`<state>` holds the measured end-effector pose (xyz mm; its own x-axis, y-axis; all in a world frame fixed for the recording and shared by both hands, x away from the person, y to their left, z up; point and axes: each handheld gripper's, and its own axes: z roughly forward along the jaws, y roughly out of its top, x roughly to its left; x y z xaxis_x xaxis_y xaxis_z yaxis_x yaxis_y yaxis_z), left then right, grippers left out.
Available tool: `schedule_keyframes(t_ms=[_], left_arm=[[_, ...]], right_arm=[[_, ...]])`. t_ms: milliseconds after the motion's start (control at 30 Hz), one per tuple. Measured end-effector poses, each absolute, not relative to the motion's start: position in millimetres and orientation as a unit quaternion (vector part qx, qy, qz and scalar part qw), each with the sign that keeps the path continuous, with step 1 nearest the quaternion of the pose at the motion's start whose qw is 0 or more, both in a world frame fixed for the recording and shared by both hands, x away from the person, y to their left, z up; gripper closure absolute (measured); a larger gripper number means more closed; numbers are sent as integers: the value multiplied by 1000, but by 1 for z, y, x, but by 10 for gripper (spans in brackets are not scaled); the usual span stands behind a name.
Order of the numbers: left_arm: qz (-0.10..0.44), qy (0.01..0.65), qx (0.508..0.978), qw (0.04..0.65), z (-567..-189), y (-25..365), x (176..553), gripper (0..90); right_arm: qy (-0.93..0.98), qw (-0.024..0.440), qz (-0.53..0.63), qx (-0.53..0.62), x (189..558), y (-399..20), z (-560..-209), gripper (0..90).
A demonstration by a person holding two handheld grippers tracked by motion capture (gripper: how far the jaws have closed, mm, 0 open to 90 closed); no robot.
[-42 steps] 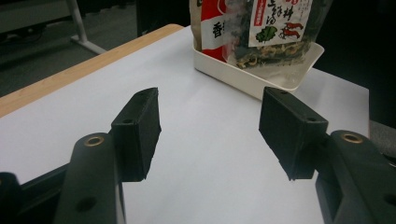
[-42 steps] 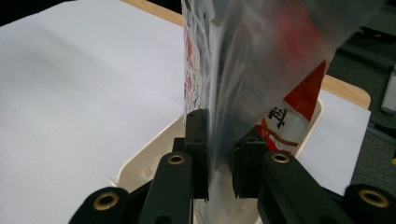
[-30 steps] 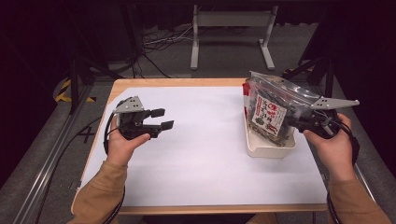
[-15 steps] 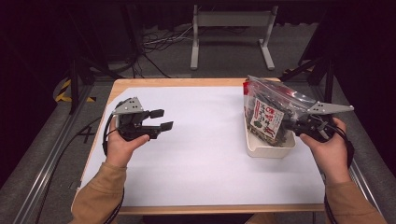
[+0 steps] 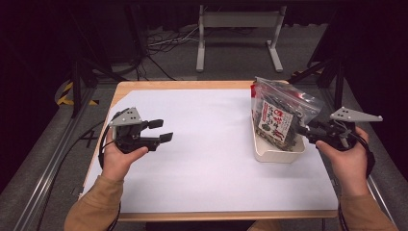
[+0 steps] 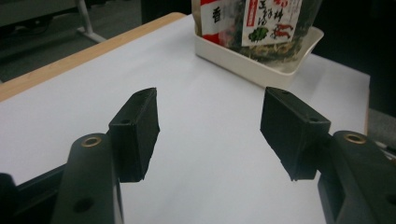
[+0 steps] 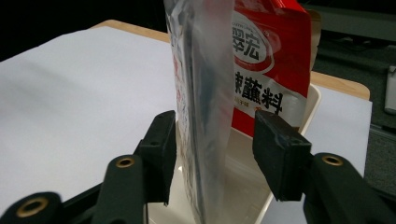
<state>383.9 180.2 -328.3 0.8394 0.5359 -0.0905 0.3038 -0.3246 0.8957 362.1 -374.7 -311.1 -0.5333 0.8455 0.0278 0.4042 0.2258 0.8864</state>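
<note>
**Bag stands in the tray, right tongs loosened around it**

The left tongs [image 5: 161,130] hover over the white tabletop [image 5: 211,159], jaws apart and empty, well apart from the white tray [image 5: 274,153]. The clear seasoning bag [image 5: 279,118] stands upright in that tray, a red packet [image 7: 273,70] just behind it. The right tongs [image 7: 212,144] have just been opening; the bag's edge sits between the jaws, close by the left one, and neither presses on it.
</note>
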Motion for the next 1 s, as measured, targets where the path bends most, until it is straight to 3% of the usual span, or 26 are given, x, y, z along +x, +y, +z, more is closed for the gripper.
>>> schedule_keyframes(t_ms=[300, 667, 1000], left_arm=[[118, 260, 808, 515, -329, 194, 365, 378], [109, 258, 805, 523, -334, 201, 351, 377], [106, 261, 800, 530, -344, 209, 345, 377]], right_arm=[[746, 244, 474, 398, 336, -372, -313, 425], [748, 232, 492, 379, 306, -359, -323, 421], [769, 213, 513, 317, 310, -342, -346, 388]])
